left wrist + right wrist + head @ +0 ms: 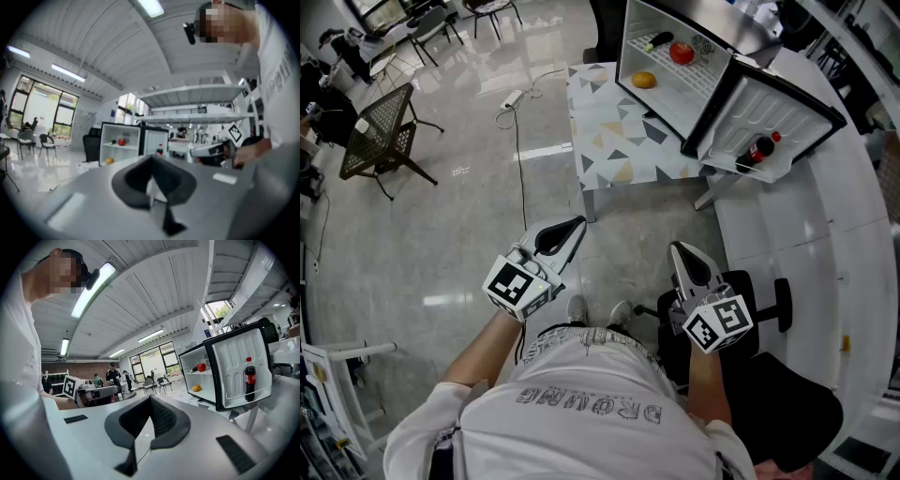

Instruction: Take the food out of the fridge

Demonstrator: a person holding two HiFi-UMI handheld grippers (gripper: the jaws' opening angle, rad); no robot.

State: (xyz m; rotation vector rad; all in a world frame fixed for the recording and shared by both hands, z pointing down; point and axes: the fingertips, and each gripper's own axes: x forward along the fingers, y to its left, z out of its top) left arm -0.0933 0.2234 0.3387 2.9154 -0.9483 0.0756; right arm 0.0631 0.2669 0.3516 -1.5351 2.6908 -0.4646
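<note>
Nothing is out yet; the small white fridge with a black frame [675, 89] stands open on the triangle-patterned table [609, 131], well ahead of the person; a round red fruit [682, 52] and a dark long item [658, 40] sit on its upper shelf, a round orange fruit [644, 80] sits below, and a dark cola bottle [759, 149] stands in the door rack; the left gripper [572, 230] and right gripper [682, 255] hover by the waist, jaws together on nothing; I judge the whole fetching is left to do.

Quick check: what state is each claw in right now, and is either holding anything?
Left claw: closed, holding nothing.
Right claw: closed, holding nothing.
</note>
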